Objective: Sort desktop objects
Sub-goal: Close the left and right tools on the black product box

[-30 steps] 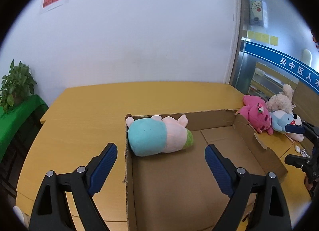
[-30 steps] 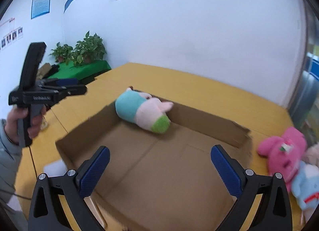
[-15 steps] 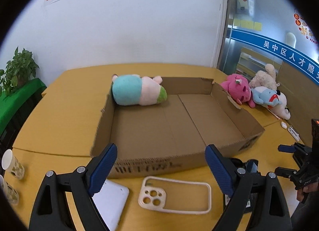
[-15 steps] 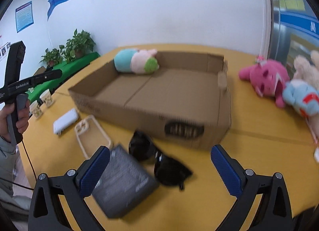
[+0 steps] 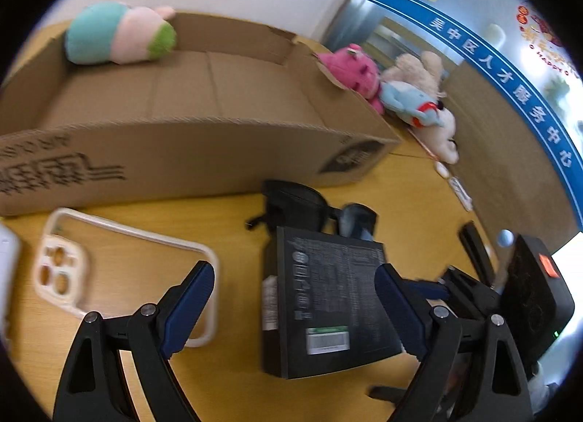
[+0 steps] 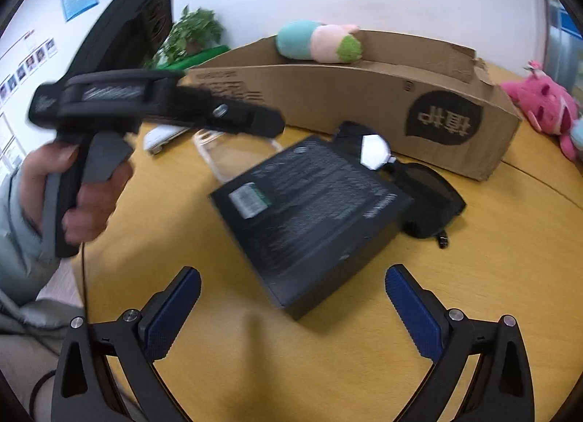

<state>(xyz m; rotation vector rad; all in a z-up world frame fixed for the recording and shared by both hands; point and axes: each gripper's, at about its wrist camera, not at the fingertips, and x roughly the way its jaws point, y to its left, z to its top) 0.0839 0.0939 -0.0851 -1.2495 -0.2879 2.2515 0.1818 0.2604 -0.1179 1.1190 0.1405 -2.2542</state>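
Observation:
A black box (image 5: 328, 298) (image 6: 309, 203) lies on the yellow table in front of the cardboard box (image 5: 189, 152) (image 6: 364, 94). Black sunglasses (image 5: 313, 207) (image 6: 426, 192) lie partly under it. A clear phone case (image 5: 120, 261) (image 6: 215, 152) lies to its left. A teal and pink plush (image 5: 116, 36) (image 6: 320, 41) sits in the cardboard box. My left gripper (image 5: 295, 305) is open and empty, hovering over the black box. My right gripper (image 6: 291, 305) is open and empty just before the black box.
Pink (image 5: 353, 72) (image 6: 543, 105), beige (image 5: 419, 68) and blue (image 5: 411, 101) plush toys lie right of the cardboard box. A white device (image 6: 160, 138) lies at the left by the phone case. The left hand-held gripper (image 6: 145, 105) crosses the right wrist view.
Both grippers have dropped and come closer to the table in front of the cardboard box. The black box now lies close under both. Both stay open.

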